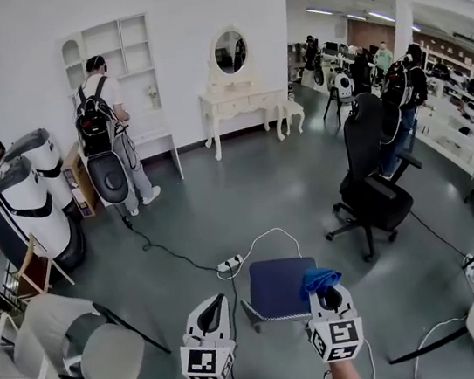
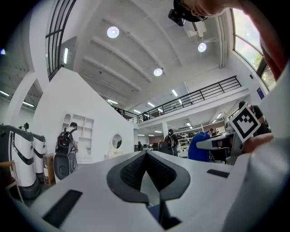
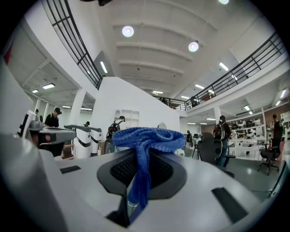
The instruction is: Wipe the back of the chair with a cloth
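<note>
**A:** Your right gripper sits low in the head view, a little right of centre. Its jaws are clamped on the blue cloth. In the right gripper view, one strand of that cloth runs down between the jaws and the rest is bunched in a loop over their tips.

**B:** Your left gripper is level with it, just left of centre. Its jaws are closed tip to tip with nothing between them. Only a thin gap shows lower down.

**A:** The chair with the dark blue seat stands on the grey floor, at lower centre of the head view. It shows just above your two grippers and between them. The cloth overlaps the seat's upper right corner in the picture. You cannot tell from here whether it touches the seat.

**B:** You also cannot tell from this steep angle which edge of the chair is its back.

**A:** Around you, a white power strip lies on the floor just up and left of the chair, with cables running from it. A black office chair stands at right of centre, well apart from your chair.

**B:** A white dressing table with an oval mirror stands against the far wall at top centre. A person wearing a backpack stands at upper left, facing the shelves.
</note>
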A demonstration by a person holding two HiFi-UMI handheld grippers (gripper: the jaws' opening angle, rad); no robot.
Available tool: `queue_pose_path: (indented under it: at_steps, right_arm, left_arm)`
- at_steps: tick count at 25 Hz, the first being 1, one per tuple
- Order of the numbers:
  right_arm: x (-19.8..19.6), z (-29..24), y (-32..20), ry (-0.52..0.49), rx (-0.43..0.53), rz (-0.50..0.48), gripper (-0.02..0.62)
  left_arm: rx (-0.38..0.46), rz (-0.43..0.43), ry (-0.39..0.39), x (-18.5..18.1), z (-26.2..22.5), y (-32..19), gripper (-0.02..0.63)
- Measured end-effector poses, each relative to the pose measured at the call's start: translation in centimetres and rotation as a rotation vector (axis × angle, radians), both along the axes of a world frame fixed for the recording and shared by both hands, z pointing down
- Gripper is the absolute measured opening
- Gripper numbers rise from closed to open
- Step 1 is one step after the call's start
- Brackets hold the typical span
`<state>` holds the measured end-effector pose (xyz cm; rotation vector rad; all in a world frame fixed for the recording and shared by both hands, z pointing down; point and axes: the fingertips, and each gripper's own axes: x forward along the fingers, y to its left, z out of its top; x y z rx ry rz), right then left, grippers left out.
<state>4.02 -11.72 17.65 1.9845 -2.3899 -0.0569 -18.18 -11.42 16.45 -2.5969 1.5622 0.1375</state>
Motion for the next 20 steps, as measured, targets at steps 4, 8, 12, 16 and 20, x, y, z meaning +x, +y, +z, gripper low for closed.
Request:
queue_pose_path:
  at_steps: [4, 8, 12, 16, 20]
  right_arm:
    - [-0.2, -4.8, 1.0, -0.004, 0.102, -0.007, 0.061]
    - [-0.3, -7.0, 1.7, -0.013, 0.146, -0.028, 0.061]
    - [-0.7, -6.9, 1.7, -0.011, 0.138, -0.038, 0.061]
    - [-0.8, -6.4, 2.0, -0.022, 0.123, -0.045, 0.06]
    - [-0.5, -6.1, 2.1, -0.01, 0.118, -0.044, 0.06]
  left_arm:
    - [0.102, -0.007, 0.011, -0.2, -4.7, 0.0, 0.014]
    - [0.115, -0.015, -0.041, 0.6, -6.9, 0.6, 0.014]
    - [0.104, -0.022, -0.053, 0.7, -7.4, 1.3, 0.014]
    - [0.104, -0.024, -0.055, 0.9, -7.2, 1.8, 0.014]
    - [0.108, -0.043, -0.053, 1.0, -6.7, 1.9, 0.014]
